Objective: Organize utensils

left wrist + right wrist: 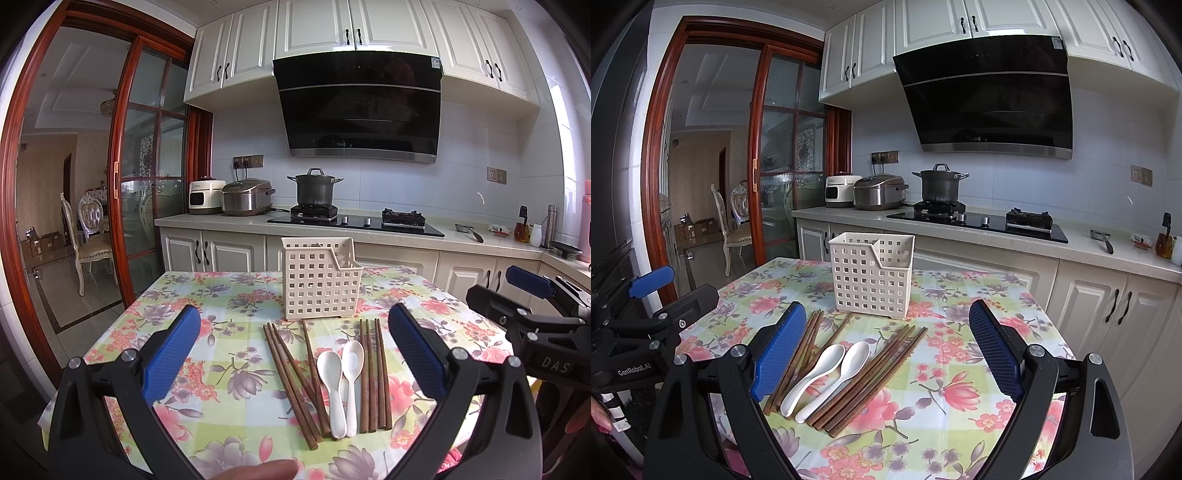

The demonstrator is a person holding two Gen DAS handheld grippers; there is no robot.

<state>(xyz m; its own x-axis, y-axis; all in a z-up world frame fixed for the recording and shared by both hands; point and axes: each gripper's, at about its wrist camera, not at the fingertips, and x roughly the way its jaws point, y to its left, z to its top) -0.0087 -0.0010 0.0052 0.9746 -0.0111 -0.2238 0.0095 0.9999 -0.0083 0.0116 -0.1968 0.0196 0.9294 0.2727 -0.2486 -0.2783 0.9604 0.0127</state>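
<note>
Holding: I have a gripper in each hand, both hovering above the near edge of the table (110, 332), neither touching anything.
Landmark: the white lattice basket (319, 278) stands upright on the floral tablecloth (229, 369), at the far side of the utensils.
Left gripper (293, 354): its blue pads (171, 350) stand wide apart, nothing between them but air; the utensils in front of the basket show through the gap.
Right gripper (888, 350): its fingers are spread wide as well, empty, framing the same utensils on the near side of the basket.
Spoons (341, 384): two white spoons lie side by side, touching, bowls pointing toward the basket, handles toward me.
Chopsticks, left group (291, 380): brown sticks fanned loosely just left of the spoons, tips reaching toward the basket's front wall.
Chopsticks, right group (375, 373): four brown sticks lying close and parallel just right of the spoons, tips near the basket.
Basket contents: I cannot tell what is inside; a divider splits it into a larger and a narrower compartment.
Behind the basket: the counter (229, 221) with a dark pot (315, 188) on the hob.
</note>
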